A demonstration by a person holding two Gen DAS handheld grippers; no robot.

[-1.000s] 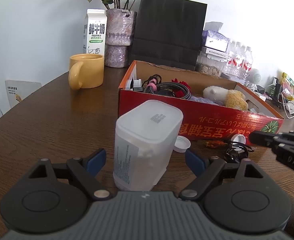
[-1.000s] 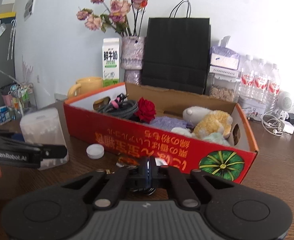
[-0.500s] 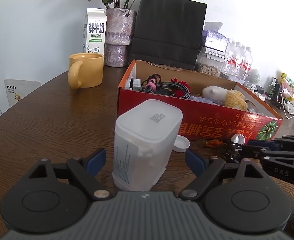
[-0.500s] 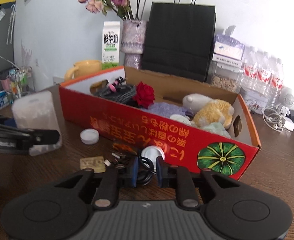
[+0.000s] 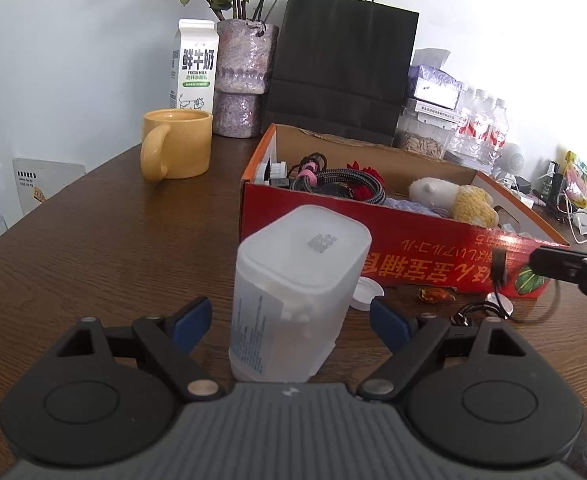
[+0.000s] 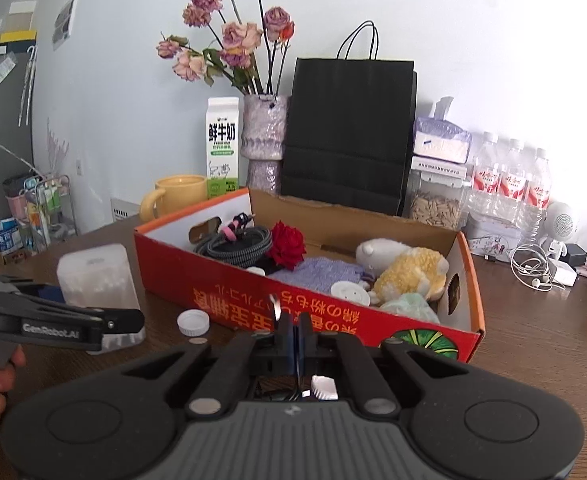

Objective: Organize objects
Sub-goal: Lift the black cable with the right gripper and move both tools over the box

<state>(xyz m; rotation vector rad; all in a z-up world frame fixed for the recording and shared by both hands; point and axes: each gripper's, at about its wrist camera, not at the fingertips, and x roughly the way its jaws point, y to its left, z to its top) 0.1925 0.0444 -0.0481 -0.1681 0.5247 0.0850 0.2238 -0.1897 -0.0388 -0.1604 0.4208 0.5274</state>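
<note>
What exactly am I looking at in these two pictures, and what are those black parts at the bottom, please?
There is no robot here: a person holds a two-finger claw in each hand, and a fisheye camera on each looks along its fingers. One picture comes from the left claw, which stands open around a frosted plastic container without touching it. The other comes from the right claw, shut on a thin black cable held up in front of the red cardboard box. On the wooden table also lie a white bottle cap and a wrapped candy; a yellow mug and a milk carton stand behind.
</note>
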